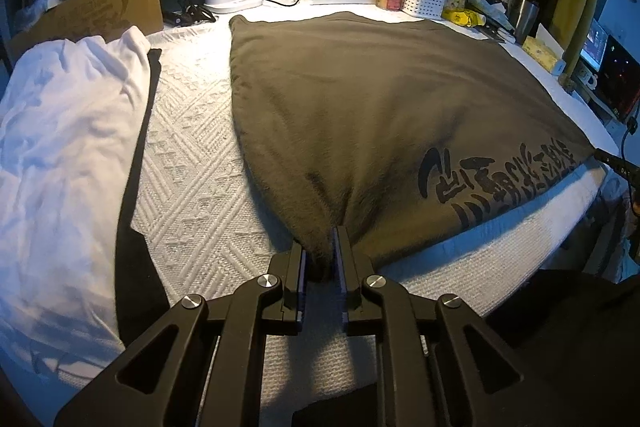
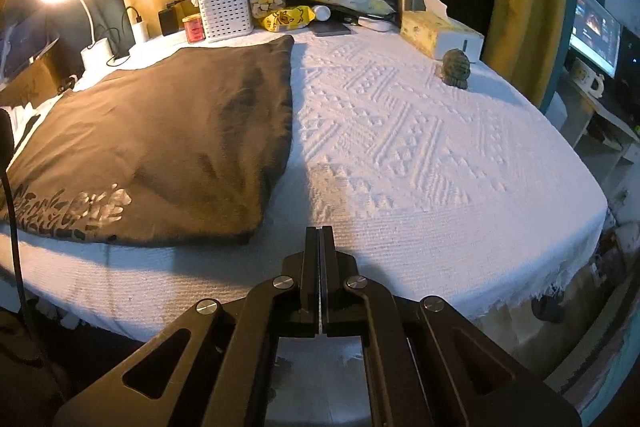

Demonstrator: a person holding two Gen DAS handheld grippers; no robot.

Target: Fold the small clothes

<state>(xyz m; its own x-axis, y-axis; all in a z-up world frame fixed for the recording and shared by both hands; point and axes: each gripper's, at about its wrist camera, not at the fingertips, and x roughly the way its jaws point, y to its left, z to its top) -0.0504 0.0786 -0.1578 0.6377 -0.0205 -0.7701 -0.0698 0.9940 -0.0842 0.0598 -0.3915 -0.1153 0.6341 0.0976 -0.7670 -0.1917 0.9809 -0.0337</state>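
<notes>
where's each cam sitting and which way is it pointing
Left wrist: on the left gripper, looking down along its fingers, which pinch the near corner of the olive shirt; white garment at left.
Right wrist: on the right gripper, shut on nothing, looking down over bare white cover toward the tissue box.
Shared: shirt, white basket, lamp, table clutter.
</notes>
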